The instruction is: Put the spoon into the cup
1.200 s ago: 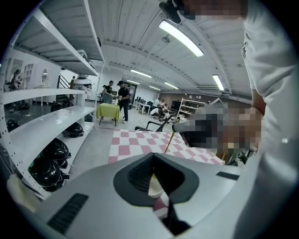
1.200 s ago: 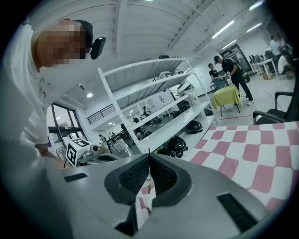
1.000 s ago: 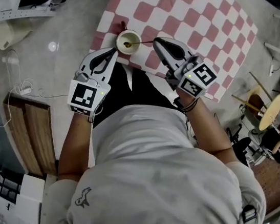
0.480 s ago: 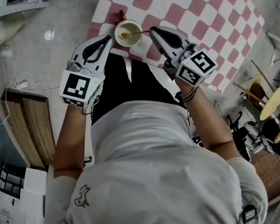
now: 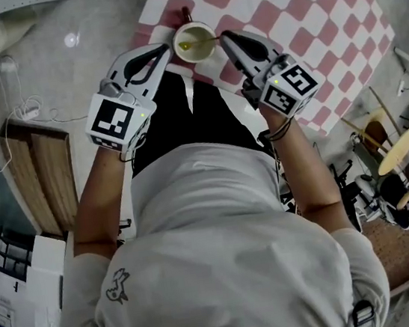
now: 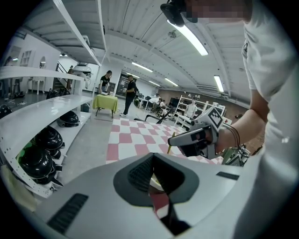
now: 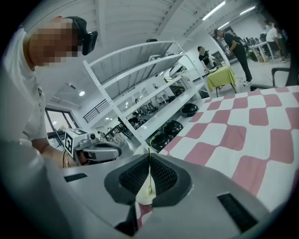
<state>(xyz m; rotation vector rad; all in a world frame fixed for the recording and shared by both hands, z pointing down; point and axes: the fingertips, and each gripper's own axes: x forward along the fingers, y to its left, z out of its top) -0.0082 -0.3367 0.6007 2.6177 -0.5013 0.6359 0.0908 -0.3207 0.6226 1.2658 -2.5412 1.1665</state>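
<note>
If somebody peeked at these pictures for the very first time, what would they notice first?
Probably the cream cup at the near edge of the pink-and-white checked cloth, right in front of the person. The right gripper pinches a thin spoon whose bowl sits inside the cup, and the left gripper seems to grip the cup's rim from the other side.

Left gripper (image 5: 167,49), right gripper (image 5: 224,36) — both clamped, forward
</note>
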